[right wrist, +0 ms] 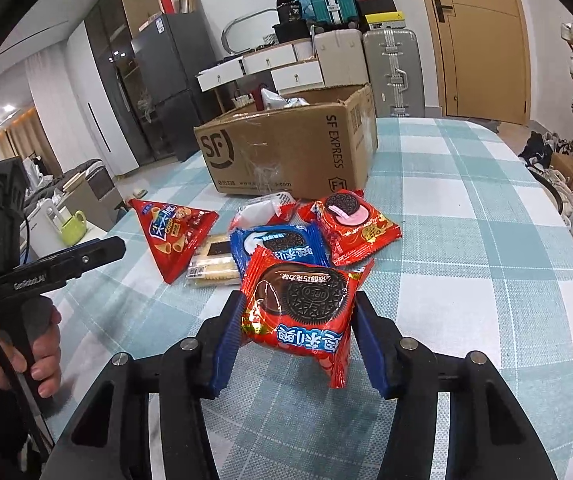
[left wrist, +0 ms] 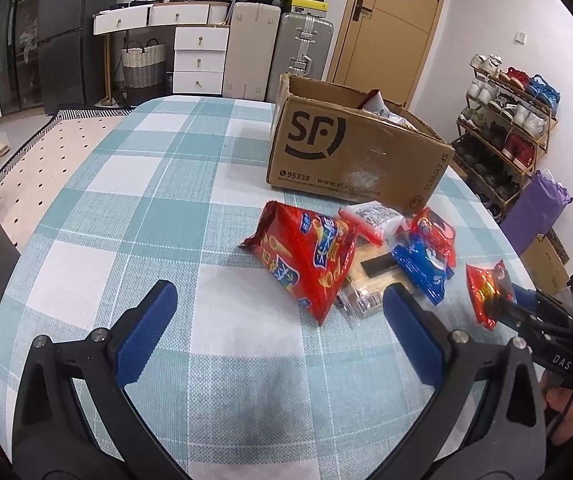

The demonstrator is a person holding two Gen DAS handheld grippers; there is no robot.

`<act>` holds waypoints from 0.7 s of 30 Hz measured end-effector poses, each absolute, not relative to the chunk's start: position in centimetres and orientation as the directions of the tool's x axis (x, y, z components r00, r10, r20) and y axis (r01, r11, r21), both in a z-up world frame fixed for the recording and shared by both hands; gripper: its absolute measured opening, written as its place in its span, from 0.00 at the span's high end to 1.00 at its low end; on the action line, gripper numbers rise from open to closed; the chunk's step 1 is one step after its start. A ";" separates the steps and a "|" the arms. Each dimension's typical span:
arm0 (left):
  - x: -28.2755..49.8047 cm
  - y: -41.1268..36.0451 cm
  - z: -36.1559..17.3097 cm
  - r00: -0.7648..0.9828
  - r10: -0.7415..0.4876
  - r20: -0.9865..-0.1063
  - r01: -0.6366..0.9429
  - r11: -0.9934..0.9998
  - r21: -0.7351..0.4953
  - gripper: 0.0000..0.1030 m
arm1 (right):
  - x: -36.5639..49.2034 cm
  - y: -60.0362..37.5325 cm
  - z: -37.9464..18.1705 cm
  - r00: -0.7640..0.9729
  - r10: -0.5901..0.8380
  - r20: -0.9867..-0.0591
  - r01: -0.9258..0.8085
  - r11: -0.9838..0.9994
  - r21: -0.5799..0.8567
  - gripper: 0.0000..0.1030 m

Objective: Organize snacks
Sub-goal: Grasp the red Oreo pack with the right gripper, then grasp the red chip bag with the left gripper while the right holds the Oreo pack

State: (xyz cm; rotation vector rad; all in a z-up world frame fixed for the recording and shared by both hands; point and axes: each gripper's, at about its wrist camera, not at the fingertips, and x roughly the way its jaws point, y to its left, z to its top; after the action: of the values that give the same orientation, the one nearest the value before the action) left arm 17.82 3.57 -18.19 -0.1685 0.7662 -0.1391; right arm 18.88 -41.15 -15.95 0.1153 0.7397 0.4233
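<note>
My right gripper is shut on a red Oreo packet and holds it above the table; the packet also shows in the left wrist view. My left gripper is open and empty, low over the checked tablecloth, just short of the snack pile. The pile holds a red triangular crisp bag, a blue Oreo packet, another red Oreo packet, a clear pack of crackers and a white packet. The open SF cardboard box stands behind the pile with some packets inside.
The table has a teal and white checked cloth. Suitcases, drawers and a door stand behind it. A shoe rack and a purple bag are off the table's right side.
</note>
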 end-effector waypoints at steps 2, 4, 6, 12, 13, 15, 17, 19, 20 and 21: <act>18.4 3.5 -18.1 0.709 -0.178 -0.683 0.056 0.979 -0.197 0.00 | 18.8 -41.2 -15.9 0.662 0.420 -0.621 -0.338 0.906 0.254 0.48; 19.1 3.4 -18.1 0.706 -0.172 -0.687 0.055 0.980 -0.189 0.00 | 18.7 -41.2 -15.8 0.665 0.426 -0.614 -0.344 0.904 0.255 0.48; 19.9 3.0 -18.1 0.701 -0.156 -0.696 0.056 0.985 -0.164 0.00 | 18.6 -41.2 -15.7 0.664 0.431 -0.611 -0.350 0.901 0.256 0.48; 21.9 2.3 -18.5 0.686 -0.159 -0.710 0.075 0.986 -0.148 0.00 | 18.9 -41.5 -15.2 0.661 0.471 -0.584 -0.378 0.882 0.282 0.48; 22.2 2.4 -18.7 0.682 -0.164 -0.713 0.074 0.985 -0.155 0.00 | 19.1 -41.6 -15.0 0.667 0.471 -0.578 -0.379 0.882 0.281 0.48; 23.0 2.8 -19.0 0.670 -0.166 -0.724 0.061 0.984 -0.169 0.00 | 19.6 -41.6 -14.7 0.671 0.472 -0.572 -0.389 0.881 0.270 0.48; 23.8 3.0 -19.5 0.653 -0.173 -0.737 0.052 0.982 -0.184 0.00 | 20.0 -41.6 -14.7 0.673 0.475 -0.567 -0.393 0.879 0.269 0.48; 24.4 3.1 -19.8 0.638 -0.187 -0.747 0.049 0.978 -0.203 0.00 | 20.4 -41.6 -14.7 0.669 0.485 -0.563 -0.396 0.874 0.282 0.48; 24.6 3.2 -20.0 0.632 -0.196 -0.750 0.051 0.976 -0.213 0.00 | 20.6 -41.7 -14.7 0.669 0.490 -0.559 -0.397 0.871 0.288 0.48; 24.9 3.2 -20.1 0.627 -0.202 -0.752 0.051 0.974 -0.219 0.00 | 20.8 -41.7 -14.6 0.669 0.494 -0.555 -0.398 0.869 0.294 0.48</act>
State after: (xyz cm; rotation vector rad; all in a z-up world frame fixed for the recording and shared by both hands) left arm 24.93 3.19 -20.12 -0.1836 0.8825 -0.1459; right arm 20.75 -41.70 -14.65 0.1529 0.6692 0.5051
